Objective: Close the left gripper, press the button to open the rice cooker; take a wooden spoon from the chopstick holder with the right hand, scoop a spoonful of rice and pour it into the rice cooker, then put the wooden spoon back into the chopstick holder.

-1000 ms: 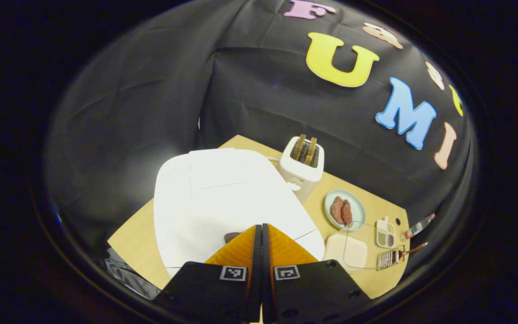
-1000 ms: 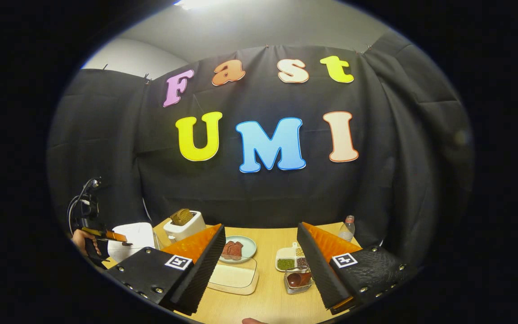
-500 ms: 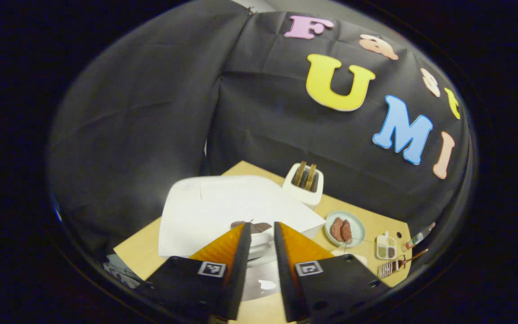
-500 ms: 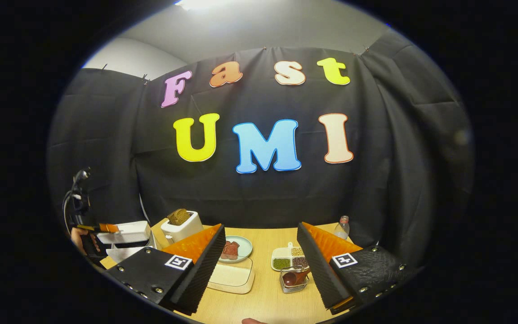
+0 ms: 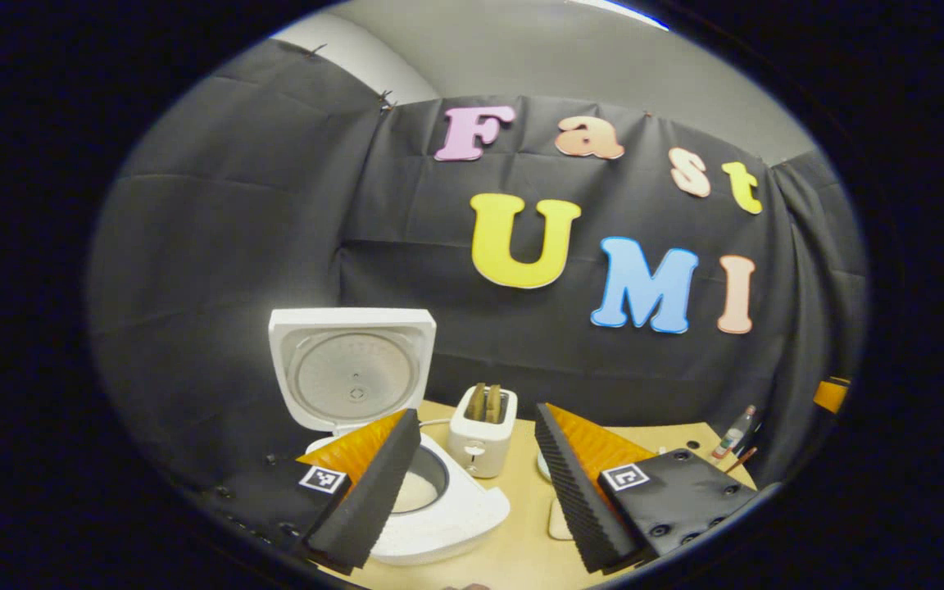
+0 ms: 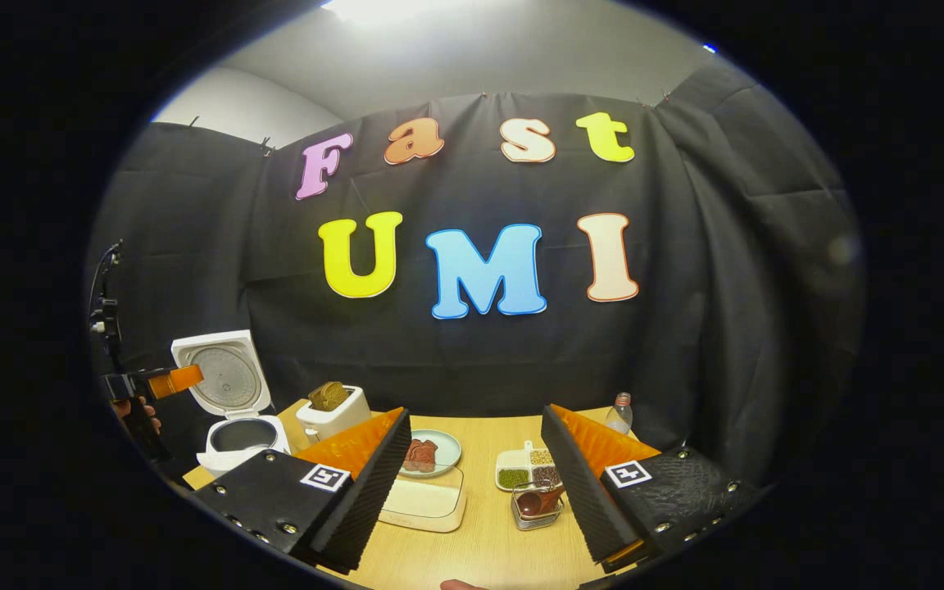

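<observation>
The white rice cooker (image 5: 439, 512) stands open, its lid (image 5: 349, 369) upright and pale contents in its pot. My left gripper (image 5: 474, 414) hovers open in front of it, with nothing between its fingers. In the right gripper view the cooker (image 6: 238, 434) is at the far left, with the left gripper (image 6: 152, 383) in a hand beside it. My right gripper (image 6: 476, 412) is open and empty above the table. Between its fingers, lower down, sit the clear rice box (image 6: 423, 496) and the chopstick holder (image 6: 531, 516) with the wooden spoon (image 6: 542, 500) in it.
A white toaster (image 6: 331, 410) with bread stands right of the cooker. A plate of meat (image 6: 433, 452), a divided tray of grains (image 6: 528, 471) and a small bottle (image 6: 621, 414) sit farther back on the wooden table (image 6: 488, 557).
The cooker's lid has swung up from closed to fully open. My left gripper went from shut on the lid's front to open and drew back and up. The right gripper barely moved.
</observation>
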`<state>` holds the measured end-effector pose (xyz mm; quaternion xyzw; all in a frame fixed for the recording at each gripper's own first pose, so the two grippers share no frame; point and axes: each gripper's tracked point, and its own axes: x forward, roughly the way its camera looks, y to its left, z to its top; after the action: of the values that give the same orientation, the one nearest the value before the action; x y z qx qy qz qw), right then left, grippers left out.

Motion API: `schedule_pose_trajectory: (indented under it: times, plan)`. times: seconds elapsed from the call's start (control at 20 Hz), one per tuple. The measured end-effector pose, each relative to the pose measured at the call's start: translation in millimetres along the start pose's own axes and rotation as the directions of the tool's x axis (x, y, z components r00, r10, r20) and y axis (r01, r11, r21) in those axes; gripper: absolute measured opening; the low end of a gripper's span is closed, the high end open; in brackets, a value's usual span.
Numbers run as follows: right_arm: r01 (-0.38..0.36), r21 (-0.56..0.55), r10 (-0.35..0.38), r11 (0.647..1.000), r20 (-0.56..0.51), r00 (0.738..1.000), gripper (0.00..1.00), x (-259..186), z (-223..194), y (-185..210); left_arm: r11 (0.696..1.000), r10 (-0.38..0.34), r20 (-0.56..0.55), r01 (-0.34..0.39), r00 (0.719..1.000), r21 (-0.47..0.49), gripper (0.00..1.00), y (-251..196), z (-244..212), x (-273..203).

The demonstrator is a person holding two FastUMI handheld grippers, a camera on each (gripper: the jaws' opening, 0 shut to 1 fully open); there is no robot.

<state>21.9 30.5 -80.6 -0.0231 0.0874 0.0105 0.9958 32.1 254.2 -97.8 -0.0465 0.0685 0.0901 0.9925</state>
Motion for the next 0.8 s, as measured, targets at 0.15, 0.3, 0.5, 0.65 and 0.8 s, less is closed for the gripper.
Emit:
schedule_pose_trajectory:
  times: [0.15, 0.3, 0.5, 0.65, 0.8]
  plan:
    - [0.031, 0.027, -0.031, 0.999, -0.010, 0.999, 0.97, -8, -10, 0, 0.997, -0.068, 0.044, 0.067, 0.997, 0.033, 0.99, -29, 13, -17]
    - [0.072, 0.026, -0.071, 0.997, -0.010, 0.997, 0.97, -13, -17, -7, 0.988, -0.154, 0.061, 0.153, 0.986, 0.022, 0.96, -62, 18, -30]
    - [0.124, 0.024, -0.123, 0.992, -0.020, 0.992, 0.97, -8, -28, -33, 0.983, -0.186, 0.094, 0.185, 0.978, 0.016, 0.97, -80, 25, -44]
    - [0.134, 0.053, -0.132, 0.990, -0.036, 0.991, 0.98, 10, -40, -56, 0.971, -0.236, 0.128, 0.237, 0.963, 0.003, 0.99, -104, 28, -49]
    - [0.149, 0.065, -0.146, 0.987, -0.042, 0.988, 0.98, 33, -53, -85, 0.976, -0.214, 0.173, 0.217, 0.961, 0.001, 0.97, -107, 30, -48]
